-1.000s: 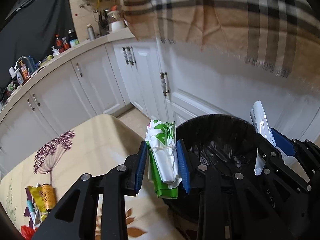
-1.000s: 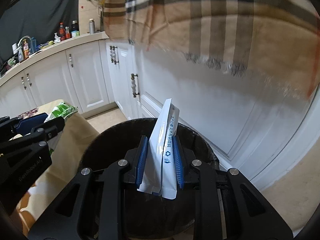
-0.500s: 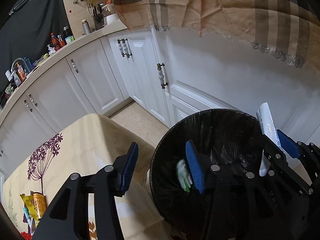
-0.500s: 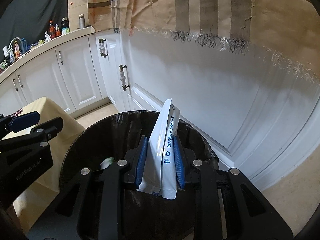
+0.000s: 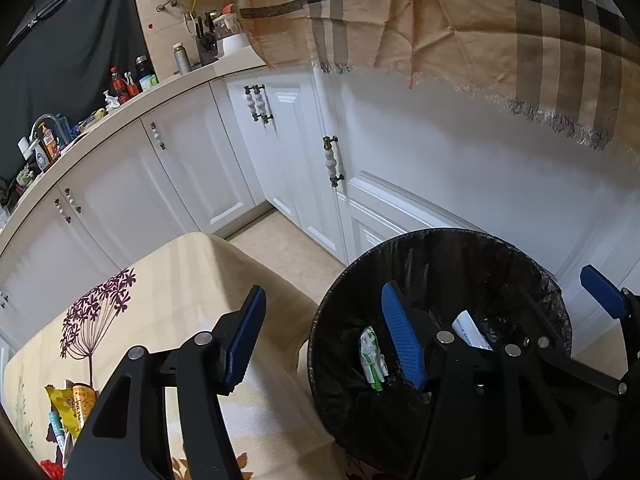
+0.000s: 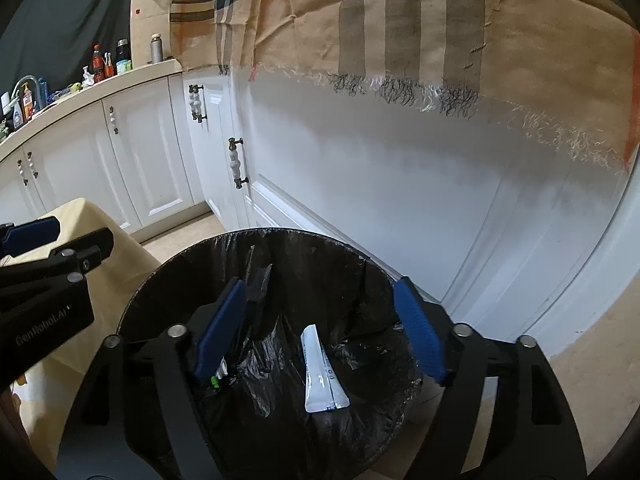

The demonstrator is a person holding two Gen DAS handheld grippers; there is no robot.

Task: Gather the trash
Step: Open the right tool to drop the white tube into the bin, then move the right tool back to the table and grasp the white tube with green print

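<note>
Between your right gripper's blue pads lies a white pouch with blue print, in the black-lined bin. Beside your left gripper's blue right pad, a green-and-white wrapper. Left of it, a cream tablecloth with purple flowers; above, a tan plaid cloth.

Green-white wrapper, seemingly loose, inside bin

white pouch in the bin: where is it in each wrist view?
Left wrist: white pouch lower right, in the bin, half hidden behind the gripper frame.
Right wrist: bottom centre, fully visible on the liner.
Shared landmark: black-lined bin.
</note>
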